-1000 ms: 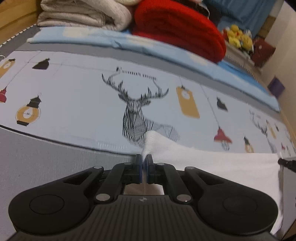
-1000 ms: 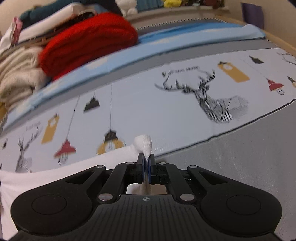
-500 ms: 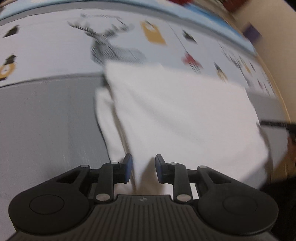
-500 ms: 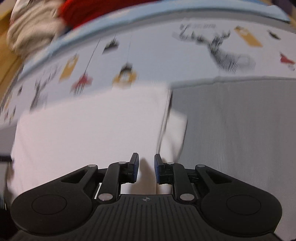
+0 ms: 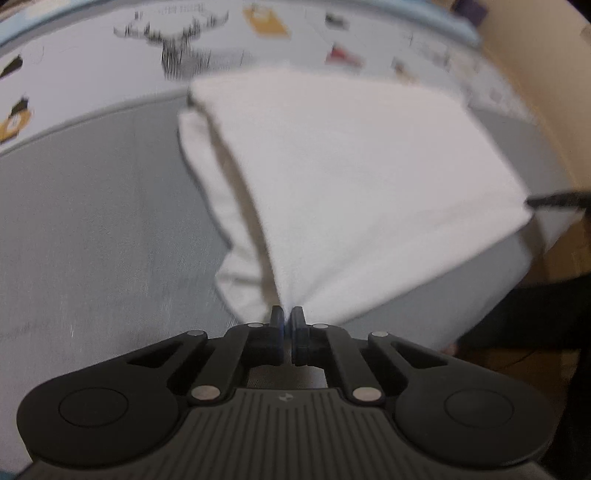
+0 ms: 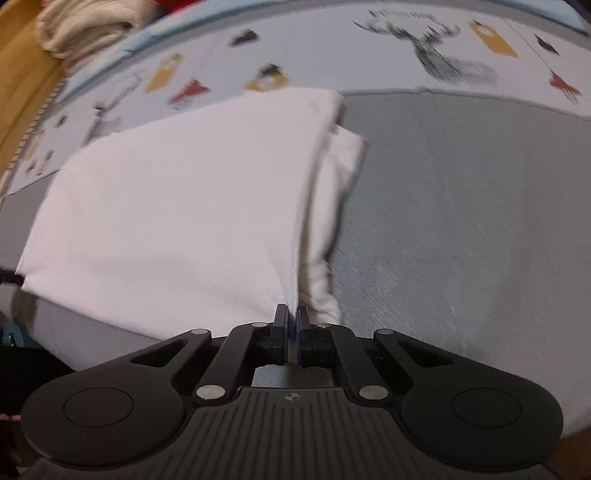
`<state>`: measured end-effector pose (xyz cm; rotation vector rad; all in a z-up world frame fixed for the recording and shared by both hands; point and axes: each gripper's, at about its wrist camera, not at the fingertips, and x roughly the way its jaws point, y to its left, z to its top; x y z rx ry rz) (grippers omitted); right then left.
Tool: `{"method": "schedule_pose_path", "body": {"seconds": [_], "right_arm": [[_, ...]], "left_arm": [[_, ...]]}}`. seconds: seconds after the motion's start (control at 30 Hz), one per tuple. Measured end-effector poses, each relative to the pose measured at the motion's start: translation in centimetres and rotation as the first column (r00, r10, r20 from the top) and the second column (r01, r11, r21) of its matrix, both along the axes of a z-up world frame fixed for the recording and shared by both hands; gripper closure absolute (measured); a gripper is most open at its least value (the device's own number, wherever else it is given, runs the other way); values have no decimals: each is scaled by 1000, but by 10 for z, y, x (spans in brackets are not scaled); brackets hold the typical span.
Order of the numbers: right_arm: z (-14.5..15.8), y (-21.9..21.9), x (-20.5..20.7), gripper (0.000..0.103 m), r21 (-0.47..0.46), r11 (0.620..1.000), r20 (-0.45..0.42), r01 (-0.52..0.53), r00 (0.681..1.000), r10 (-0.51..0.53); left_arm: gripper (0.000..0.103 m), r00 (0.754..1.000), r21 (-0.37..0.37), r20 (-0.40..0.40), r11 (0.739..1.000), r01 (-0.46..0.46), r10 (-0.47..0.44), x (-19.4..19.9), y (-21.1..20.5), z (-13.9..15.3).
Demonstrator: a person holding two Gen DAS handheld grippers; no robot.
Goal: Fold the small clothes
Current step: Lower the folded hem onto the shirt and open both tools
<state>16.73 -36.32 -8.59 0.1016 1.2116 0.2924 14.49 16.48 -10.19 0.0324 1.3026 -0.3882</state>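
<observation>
A white garment [image 5: 351, 177] lies folded on the grey bed cover [image 5: 92, 229], its near edge lifted. My left gripper [image 5: 287, 318] is shut on the garment's near left corner. In the right wrist view the same white garment [image 6: 184, 199] spreads to the left, and my right gripper [image 6: 291, 316] is shut on its near right corner. A folded-under layer [image 6: 340, 173] shows along the garment's right side. The other gripper's tip [image 5: 557, 201] shows at the garment's far corner.
A pale sheet printed with deer and lanterns [image 6: 436, 62] lies beyond the garment. A cream folded blanket [image 6: 85, 26] sits at the back left. The bed's near edge [image 5: 480, 295] drops off at the right in the left wrist view.
Both grippers let go of the far corners, opened, moved back to the garment's near edge and shut on its near corners. The garment now lies folded over.
</observation>
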Motion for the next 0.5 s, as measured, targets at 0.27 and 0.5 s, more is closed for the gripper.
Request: {"method": "schedule_pose_path", "body": {"seconds": [0.27, 0.5], "right_arm": [[37, 3, 1, 86, -127, 987, 151, 94, 986, -74], [102, -9, -17, 77, 79, 973, 501, 218, 835, -228]], "left_arm": [[72, 990, -84, 74, 990, -114, 120, 6, 17, 24], [61, 942, -151, 53, 935, -322, 333, 24, 41, 16]]}}
